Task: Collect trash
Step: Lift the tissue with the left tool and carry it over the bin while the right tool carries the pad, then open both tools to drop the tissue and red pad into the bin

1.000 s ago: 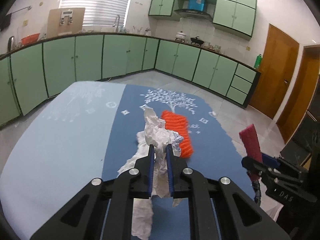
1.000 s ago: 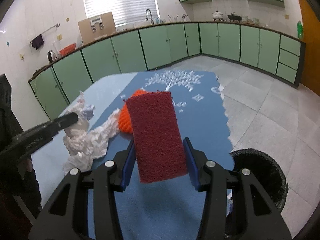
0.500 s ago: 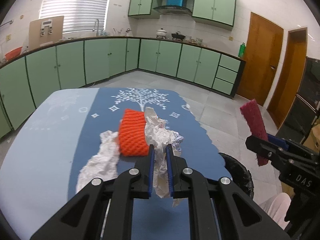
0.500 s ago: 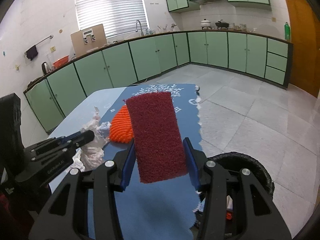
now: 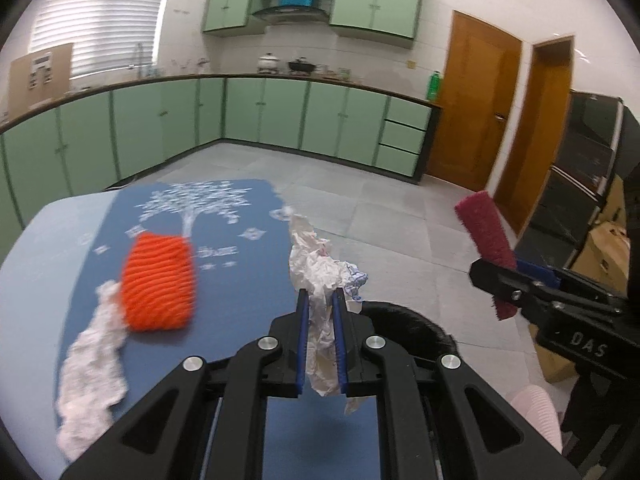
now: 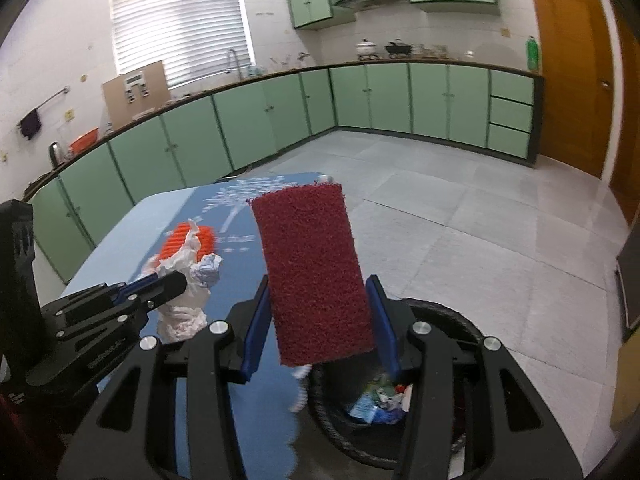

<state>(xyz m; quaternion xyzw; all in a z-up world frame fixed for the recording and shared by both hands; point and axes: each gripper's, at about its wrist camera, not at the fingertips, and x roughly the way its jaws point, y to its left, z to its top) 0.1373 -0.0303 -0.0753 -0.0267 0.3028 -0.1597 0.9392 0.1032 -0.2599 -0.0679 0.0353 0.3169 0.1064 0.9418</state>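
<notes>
The crumpled white paper (image 5: 320,280) is clamped between the narrowly set fingers of the left gripper (image 5: 320,300) and is held clear of the desk (image 5: 240,280), at its edge nearest the black bin (image 6: 460,328). Its long axis is seen running roughly upright along the fingers, one ragged end standing above the tips and the other hanging below them.

The dark red scouring pad (image 6: 312,272) is gripped across its width by the right gripper (image 6: 316,292), whose fingers are pressed on its two long edges. The pad's long axis runs up and away from the gripper, tilted slightly leftward at the top, with its broad face turned to the right wrist camera. It is held just above the near rim of the bin, partly over the opening.

The step in hand is judged to be the carrying of both pieces to the bin; neither has yet been let go. Rubbish is already visible inside the bin. The next move is judged to call for each gripper to be brought squarely over the opening and its fingers parted; the paper has farther to go than the pad.

Farther from the bin, an orange ribbed sponge (image 5: 160,280) and a second strip of crumpled paper (image 5: 92,376) lie on the desk, touching one another, and are still to be collected.
</notes>
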